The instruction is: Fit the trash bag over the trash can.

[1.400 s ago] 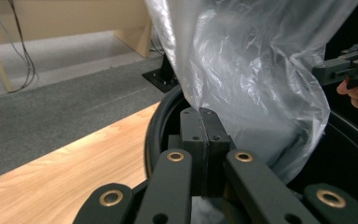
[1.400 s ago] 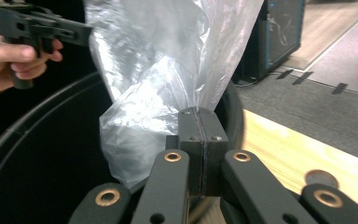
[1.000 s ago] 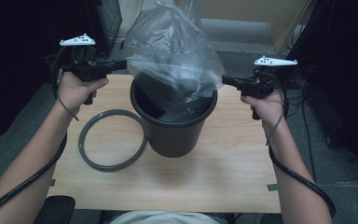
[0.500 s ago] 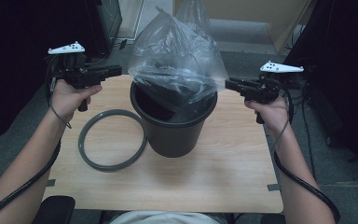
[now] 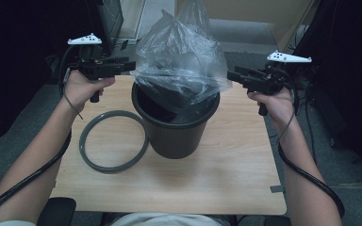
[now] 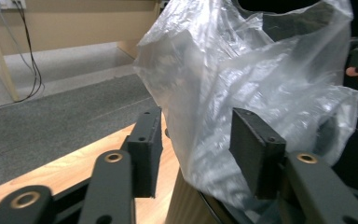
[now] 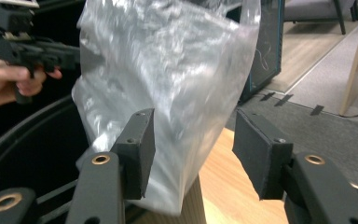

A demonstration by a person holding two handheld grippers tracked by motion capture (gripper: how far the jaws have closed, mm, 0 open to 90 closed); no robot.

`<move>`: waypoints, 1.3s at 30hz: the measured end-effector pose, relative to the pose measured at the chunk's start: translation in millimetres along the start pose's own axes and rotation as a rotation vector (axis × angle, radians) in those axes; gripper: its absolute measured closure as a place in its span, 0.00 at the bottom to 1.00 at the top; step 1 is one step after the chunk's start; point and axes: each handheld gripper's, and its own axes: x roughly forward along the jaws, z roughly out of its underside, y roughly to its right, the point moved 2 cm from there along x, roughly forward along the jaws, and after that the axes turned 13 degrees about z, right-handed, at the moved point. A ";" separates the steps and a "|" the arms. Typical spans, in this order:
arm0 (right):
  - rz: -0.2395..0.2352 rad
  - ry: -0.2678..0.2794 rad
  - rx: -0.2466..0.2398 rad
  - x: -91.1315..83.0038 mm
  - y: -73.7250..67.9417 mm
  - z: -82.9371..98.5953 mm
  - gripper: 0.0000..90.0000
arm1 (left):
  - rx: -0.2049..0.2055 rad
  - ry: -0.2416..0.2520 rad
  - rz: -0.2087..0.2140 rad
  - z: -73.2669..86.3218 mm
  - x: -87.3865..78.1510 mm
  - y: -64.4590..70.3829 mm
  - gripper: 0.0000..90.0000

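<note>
Bag Above the Bin

Plastic, clear and crinkly, is seen puffed up over a dark bin (image 5: 176, 127). The plastic bag (image 5: 179, 61) is partly tucked inside the bin, and most of it is sticking up above the rim. The bin is stood on the wooden worktop (image 5: 217, 183), near the middle. A dark ring (image 5: 113, 141) is laid flat on the worktop, just beside the bin on the left.

The left gripper (image 5: 131, 66) is held at the bag's left side. In the left gripper view, its two black jaws are spread apart, and the bag's edge is seen between them, but it is not pinched.

The right gripper (image 5: 230, 75) is held at the bag's right side. In the right gripper view, its jaws are spread wide too, and the bag is seen hanging between them, loose. Nothing is squeezed by either gripper.

Both grippers are held up off the worktop, one on each side of the bag.
</note>
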 end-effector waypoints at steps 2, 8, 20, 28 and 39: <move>-0.007 0.014 0.019 3.9 0.4 -4.3 0.49 | 0.002 -0.009 0.001 -2.2 6.0 -2.3 0.56; -0.012 0.034 0.022 19.8 -7.1 -18.6 0.41 | -0.003 -0.020 0.028 -9.0 23.4 -7.3 0.54; -0.036 -0.075 -0.056 47.5 -16.9 -15.8 0.90 | 0.018 -0.041 0.023 -13.1 24.5 -2.7 1.00; -0.044 -0.071 -0.099 28.2 -13.9 -11.6 1.00 | 0.041 0.000 0.040 -10.3 -0.8 2.9 1.00; -0.049 -0.043 -0.148 0.1 -21.5 8.9 1.00 | 0.091 0.000 0.089 18.5 -21.2 27.9 1.00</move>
